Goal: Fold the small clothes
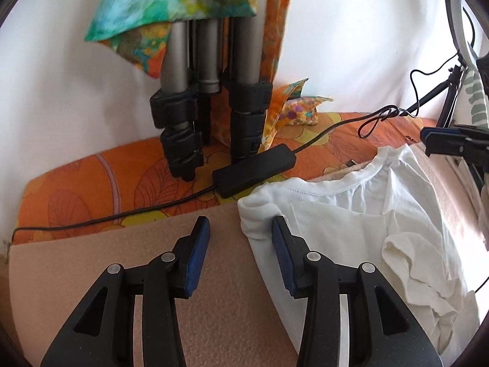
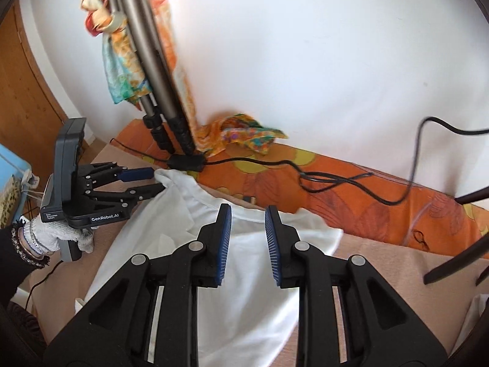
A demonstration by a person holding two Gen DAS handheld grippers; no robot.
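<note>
We had the white T-shirt point(image 2: 244, 260) lying rumpled on the beige felt-like pad point(image 1: 91, 275), its neckline toward the wall, soft thin cotton bunched in creases along one side. We held the left gripper point(image 1: 241, 238) low at the shirt's shoulder edge, its jaws partly apart with one blue ribbed pad against the fabric and nothing pinched, probably to line up a grasp on that corner. The right gripper point(image 2: 246, 229) hovered above the shirt's middle, jaws narrowly apart and empty. Beyond the pad ran an orange leaf-print cloth point(image 1: 91, 189), where a black adapter box point(image 1: 253, 169) and its thin cable lay beside the metal tripod legs point(image 1: 211, 91).
</note>
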